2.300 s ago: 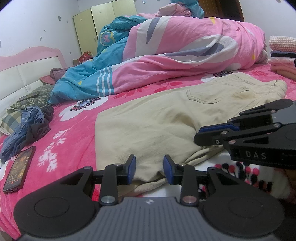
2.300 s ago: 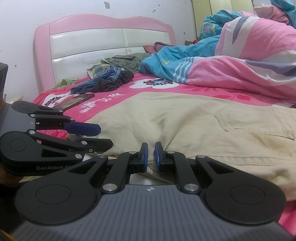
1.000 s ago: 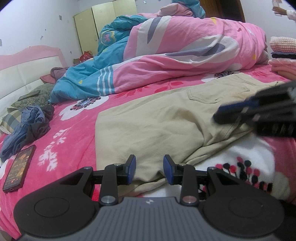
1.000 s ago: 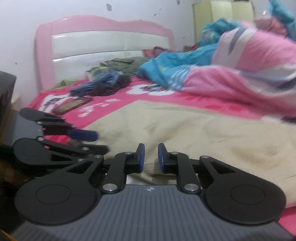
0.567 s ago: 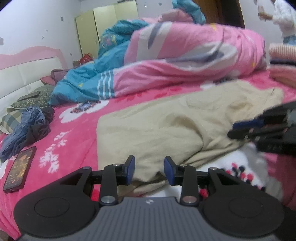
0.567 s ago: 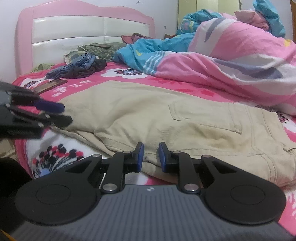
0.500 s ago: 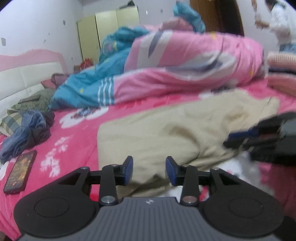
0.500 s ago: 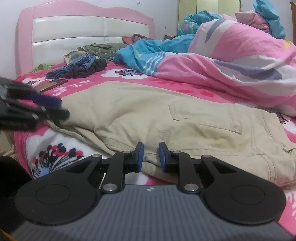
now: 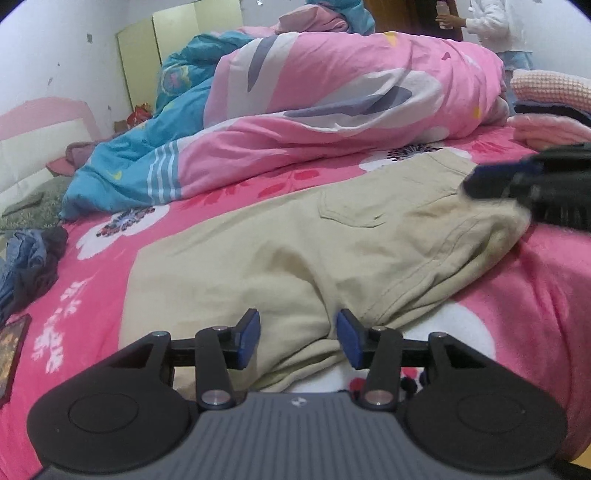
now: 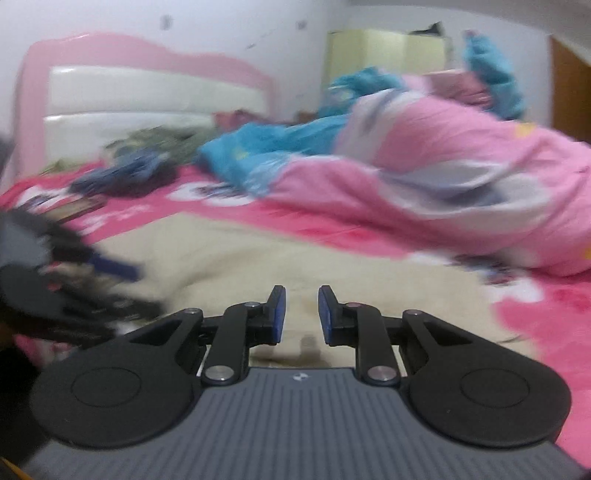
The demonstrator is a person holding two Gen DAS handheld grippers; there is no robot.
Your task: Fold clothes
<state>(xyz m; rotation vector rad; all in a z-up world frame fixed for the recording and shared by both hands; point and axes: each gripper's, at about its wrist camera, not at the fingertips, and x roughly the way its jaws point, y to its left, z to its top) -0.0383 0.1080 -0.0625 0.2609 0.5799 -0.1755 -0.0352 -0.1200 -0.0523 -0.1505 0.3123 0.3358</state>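
Beige trousers [image 9: 295, 251] lie flat across the pink flowered bedspread [image 9: 96, 295], back pocket up. My left gripper [image 9: 298, 339] hovers at their near folded edge. Its jaws are opening, a ridge of the cloth sits in the gap, and the blue pads do not press on it. My right gripper [image 10: 301, 314] is open by a narrow gap above the trousers [image 10: 229, 258], with nothing clamped. This view is blurred by motion. In the left wrist view the right gripper [image 9: 480, 181] shows blurred over the waistband end. The left gripper [image 10: 122, 277] appears blurred at the left of the right wrist view.
A bunched pink and blue duvet [image 9: 332, 92] fills the far side of the bed. A heap of dark clothes [image 9: 33, 266] and a phone [image 9: 11, 350] lie at the left. Folded clothes [image 9: 546, 107] are stacked at the right. A person [image 9: 491, 22] stands behind. The pink headboard [image 10: 147, 85] is beyond.
My left jaws have spread wider and that gripper has shifted along the trousers' near edge. The right gripper has moved toward the waistband end and swung, and its view is now blurred.
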